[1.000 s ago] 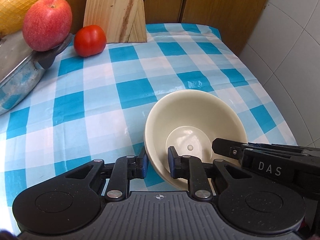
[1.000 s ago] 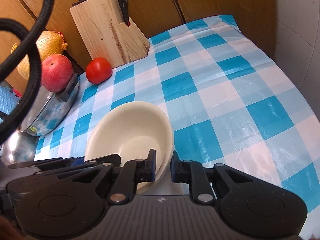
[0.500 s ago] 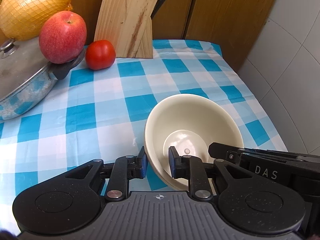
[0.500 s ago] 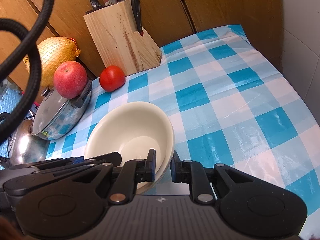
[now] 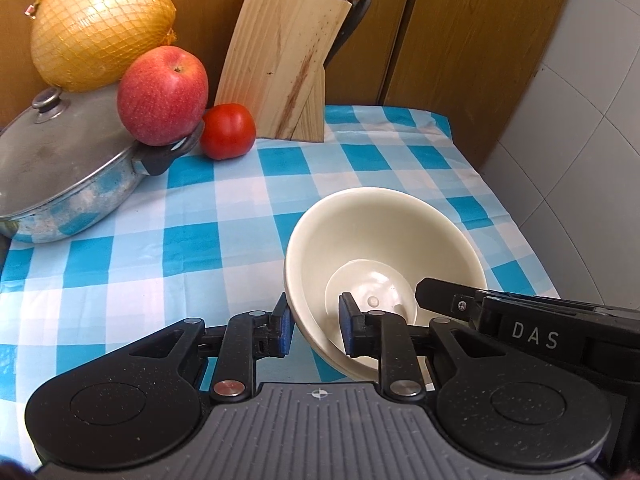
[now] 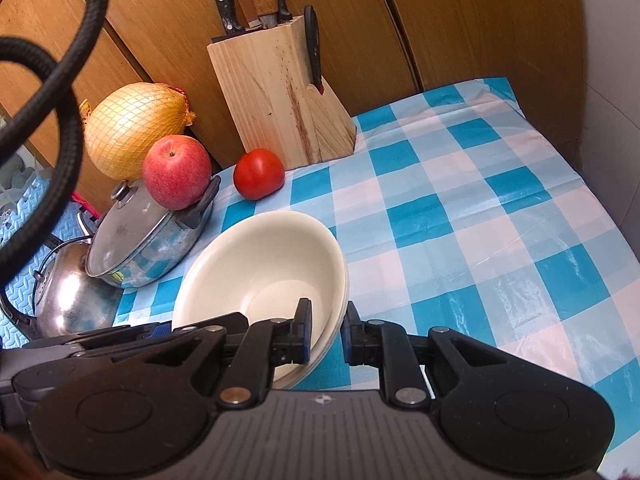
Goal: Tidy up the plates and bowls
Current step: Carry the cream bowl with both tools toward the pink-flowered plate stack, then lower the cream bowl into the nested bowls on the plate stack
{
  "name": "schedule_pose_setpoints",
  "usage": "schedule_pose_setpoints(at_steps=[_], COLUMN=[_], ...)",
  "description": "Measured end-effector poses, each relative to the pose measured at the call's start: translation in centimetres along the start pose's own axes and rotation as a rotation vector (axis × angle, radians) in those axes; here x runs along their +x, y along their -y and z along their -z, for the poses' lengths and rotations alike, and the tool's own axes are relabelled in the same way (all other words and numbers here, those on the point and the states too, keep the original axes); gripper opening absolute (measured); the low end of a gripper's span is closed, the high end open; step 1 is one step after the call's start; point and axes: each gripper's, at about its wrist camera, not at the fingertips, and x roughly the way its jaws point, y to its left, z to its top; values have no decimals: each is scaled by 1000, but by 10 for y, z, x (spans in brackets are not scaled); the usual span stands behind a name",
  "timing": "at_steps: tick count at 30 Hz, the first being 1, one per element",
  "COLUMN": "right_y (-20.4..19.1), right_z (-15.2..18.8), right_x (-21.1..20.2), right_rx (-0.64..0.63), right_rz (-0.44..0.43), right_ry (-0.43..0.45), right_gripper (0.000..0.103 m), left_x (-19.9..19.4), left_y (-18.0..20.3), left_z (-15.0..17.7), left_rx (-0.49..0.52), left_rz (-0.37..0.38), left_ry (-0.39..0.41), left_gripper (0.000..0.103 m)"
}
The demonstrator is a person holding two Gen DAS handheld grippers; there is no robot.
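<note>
Left wrist view: the left gripper (image 5: 313,327) is clamped on the near rim of a cream bowl (image 5: 384,236), one pad outside the wall, the other inside. Reaching in from the right, the right gripper (image 6: 325,334) pinches the same bowl's rim on its opposite side; in the right wrist view a second rim edge shows beneath, so the bowl seems nested in another. Both grippers hold it tilted above the blue-checked tablecloth (image 5: 168,240). Further ahead to the left, a lidded steel pot (image 5: 60,176) carries a red apple (image 5: 162,96) on its handle, a tomato (image 5: 228,131) just beside. Beyond stand a wooden knife block (image 5: 280,60) and a netted yellow pomelo (image 5: 100,22).
</note>
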Motion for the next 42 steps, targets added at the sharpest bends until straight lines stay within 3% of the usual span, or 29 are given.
schedule_pose_setpoints(at_steps=[15, 42], right_y=[-40, -62], right_z=[22, 93], right_x=[-13, -48], right_rx=[-91, -164], right_rz=[-86, -127], right_ry=[-32, -81], right_gripper=[18, 21], left_x=[-46, -81], left_y=[-26, -30], left_z=[23, 109], left_rx=[-58, -42], left_rz=[-41, -71], left_ry=[57, -22], left_gripper=[31, 36])
